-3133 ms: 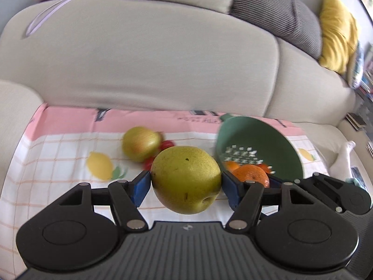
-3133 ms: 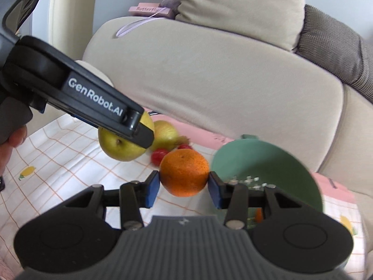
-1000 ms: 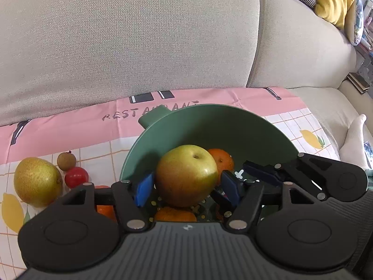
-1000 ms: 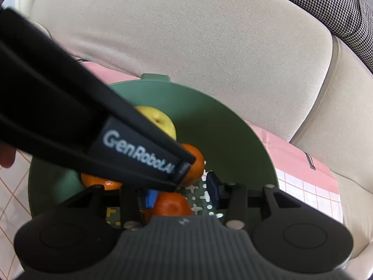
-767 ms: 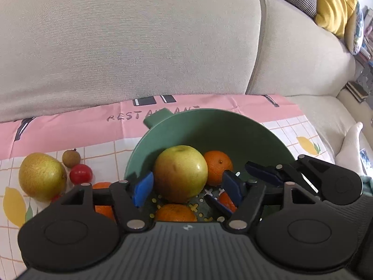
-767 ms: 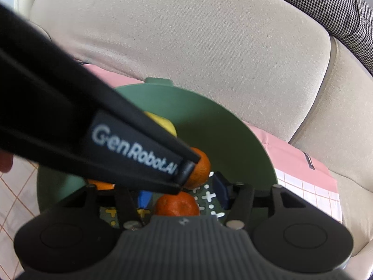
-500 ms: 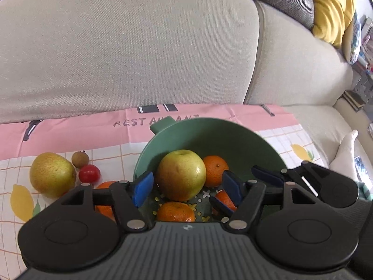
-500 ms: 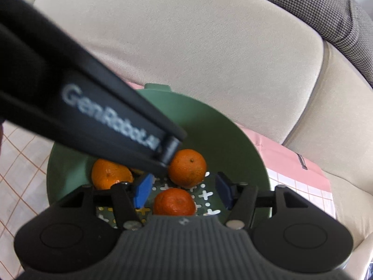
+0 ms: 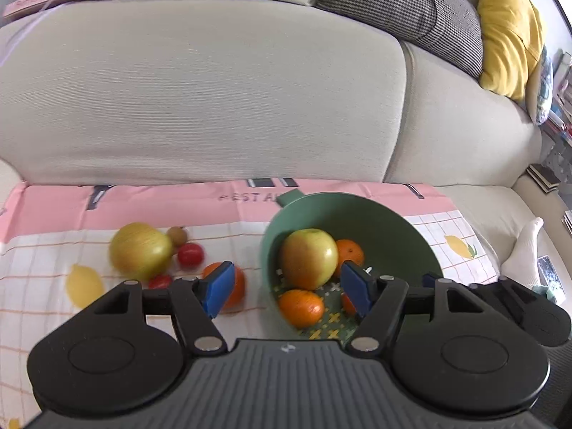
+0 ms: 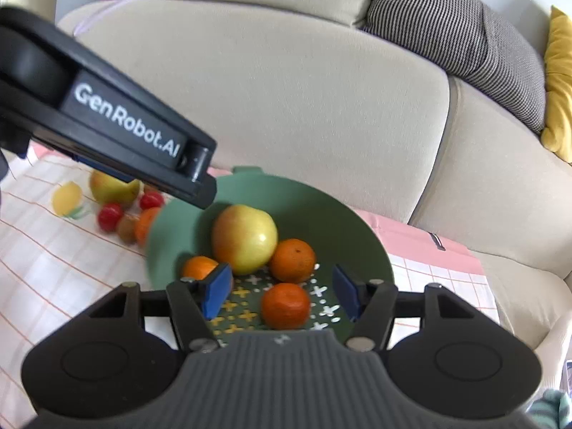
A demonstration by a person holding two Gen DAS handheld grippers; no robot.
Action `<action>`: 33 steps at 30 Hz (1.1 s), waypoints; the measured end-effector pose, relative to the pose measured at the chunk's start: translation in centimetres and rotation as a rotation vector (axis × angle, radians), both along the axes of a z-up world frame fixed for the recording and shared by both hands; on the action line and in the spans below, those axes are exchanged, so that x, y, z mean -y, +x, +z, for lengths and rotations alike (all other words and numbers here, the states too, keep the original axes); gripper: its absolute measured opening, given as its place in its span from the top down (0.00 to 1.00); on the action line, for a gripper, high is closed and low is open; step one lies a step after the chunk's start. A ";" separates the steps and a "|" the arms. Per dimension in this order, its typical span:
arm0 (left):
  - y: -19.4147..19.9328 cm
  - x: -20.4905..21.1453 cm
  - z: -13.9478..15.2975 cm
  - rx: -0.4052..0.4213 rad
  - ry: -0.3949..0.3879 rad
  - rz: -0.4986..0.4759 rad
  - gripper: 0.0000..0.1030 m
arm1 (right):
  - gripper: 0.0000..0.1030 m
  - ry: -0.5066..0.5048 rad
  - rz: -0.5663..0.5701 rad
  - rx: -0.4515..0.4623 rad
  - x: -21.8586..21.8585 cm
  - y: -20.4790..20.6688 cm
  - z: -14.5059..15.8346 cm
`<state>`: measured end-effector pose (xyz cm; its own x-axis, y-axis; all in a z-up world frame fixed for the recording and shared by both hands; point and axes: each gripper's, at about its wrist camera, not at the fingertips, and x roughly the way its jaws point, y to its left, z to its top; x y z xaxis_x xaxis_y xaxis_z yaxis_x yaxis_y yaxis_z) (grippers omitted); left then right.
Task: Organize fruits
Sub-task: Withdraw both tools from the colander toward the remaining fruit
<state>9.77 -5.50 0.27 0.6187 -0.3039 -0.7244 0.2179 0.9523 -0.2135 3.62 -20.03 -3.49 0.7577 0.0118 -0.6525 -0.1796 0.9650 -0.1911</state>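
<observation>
A green colander bowl (image 9: pixel 389 225) (image 10: pixel 343 221) sits on the cloth and holds a yellow-green apple (image 9: pixel 308 258) (image 10: pixel 244 238) and three oranges (image 10: pixel 285 305). My left gripper (image 9: pixel 287 291) is open and empty, raised in front of the bowl's left side. My right gripper (image 10: pixel 280 295) is open and empty above the bowl's near edge. On the cloth to the left lie a yellow-green pear (image 9: pixel 140 251), an orange (image 9: pixel 228 282), two small red fruits (image 9: pixel 190 254) and a small brown fruit (image 9: pixel 177 235).
The fruit lies on a pink and white checked cloth (image 9: pixel 53 221) spread over a beige sofa seat. The sofa back (image 9: pixel 200 89) rises close behind. Cushions (image 9: pixel 507 32) sit at the upper right. A socked foot (image 9: pixel 522 246) rests at the right.
Both grippers let go of their fruit into the bowl, opened wide and pulled back and up. The left gripper has shifted left, so the loose fruit on the cloth shows more.
</observation>
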 end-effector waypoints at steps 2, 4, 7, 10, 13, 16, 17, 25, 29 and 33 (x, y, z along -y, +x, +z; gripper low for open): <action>-0.7 -0.9 0.2 0.004 -0.001 0.014 0.23 | 0.41 0.008 0.000 0.018 -0.5 -1.0 0.5; -1.3 -1.7 0.3 0.005 0.004 0.025 0.23 | 0.41 0.020 0.000 0.032 -1.3 -2.0 0.9; -2.4 -3.1 0.1 0.008 0.009 0.038 0.23 | 0.41 0.033 0.002 0.043 -2.4 -3.3 1.4; -3.4 -4.5 -0.3 0.002 0.013 0.050 0.23 | 0.41 0.046 0.003 0.048 -3.4 -4.5 1.6; -4.2 -5.9 -0.8 -0.005 0.017 0.066 0.23 | 0.41 0.059 0.005 0.048 -4.2 -5.3 1.6; -5.0 -7.2 -1.6 -0.017 0.017 0.086 0.23 | 0.41 0.068 0.012 0.042 -5.2 -6.0 1.2; -5.1 -7.6 -1.9 -0.024 0.016 0.093 0.23 | 0.41 0.075 0.013 0.038 -5.5 -6.1 1.1; -5.7 -10.1 -3.4 -0.036 -0.006 0.111 0.24 | 0.41 0.100 0.036 -0.009 -7.5 -6.0 0.2; -5.5 -10.8 -4.1 -0.037 -0.016 0.122 0.24 | 0.41 0.102 0.037 -0.031 -8.1 -5.7 -0.5; -5.0 -11.4 -4.5 -0.034 -0.027 0.132 0.24 | 0.41 0.098 0.045 -0.040 -8.8 -5.1 -1.1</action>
<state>4.78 5.93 -4.24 0.6299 -0.2412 -0.7383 0.0832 0.9660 -0.2447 -1.44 -11.21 -4.59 0.7282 0.1104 -0.6764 -0.2290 0.9694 -0.0882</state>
